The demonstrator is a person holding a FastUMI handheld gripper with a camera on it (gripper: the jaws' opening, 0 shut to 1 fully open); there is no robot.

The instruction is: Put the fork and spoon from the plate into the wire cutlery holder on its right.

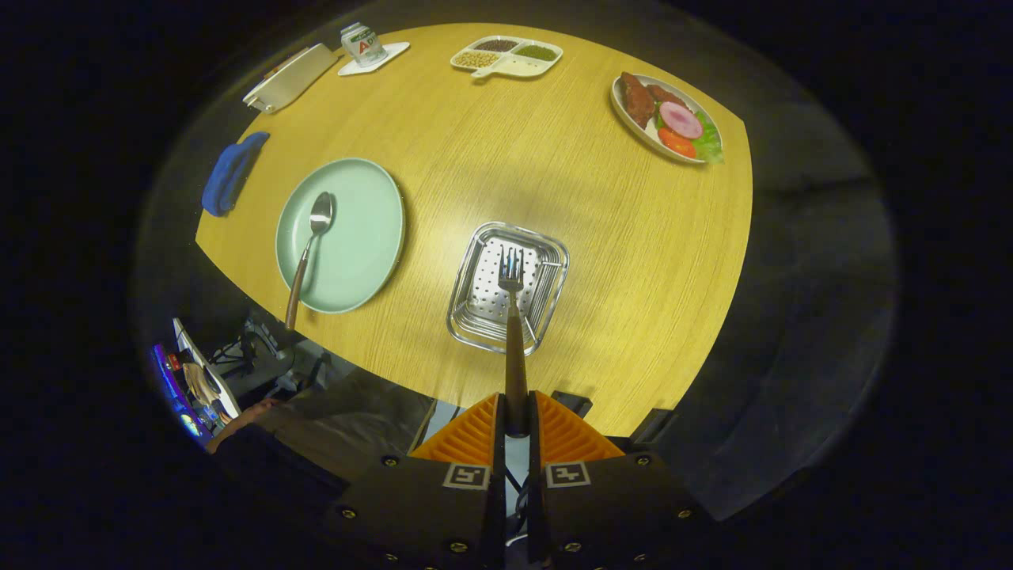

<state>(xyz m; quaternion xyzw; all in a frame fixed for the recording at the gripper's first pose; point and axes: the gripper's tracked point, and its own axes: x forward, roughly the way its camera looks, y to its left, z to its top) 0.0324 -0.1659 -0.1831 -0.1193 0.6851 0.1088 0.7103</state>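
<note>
Item 1: your claw (516, 423), clenched on the fork (512, 317) by its brown handle, both fingers pressing it, tines pointing ahead over the wire cutlery holder (546, 313).
Item 2: holder, standing on the wooden worktop (617, 261) just beyond your fingers.
Item 3: green plate (360, 237), left of the holder, carrying 1 spoon (310, 245) whose handle overhangs the near rim.
Item 4: far side, a blue cloth (231, 172), a can (362, 43), a 3-part snack tray (507, 57), a food dish (666, 119).

The table (554, 190) looks like smooth wood. The holder (508, 286) and fork (511, 273) are shiny metal, the cloth (231, 172) soft.
</note>
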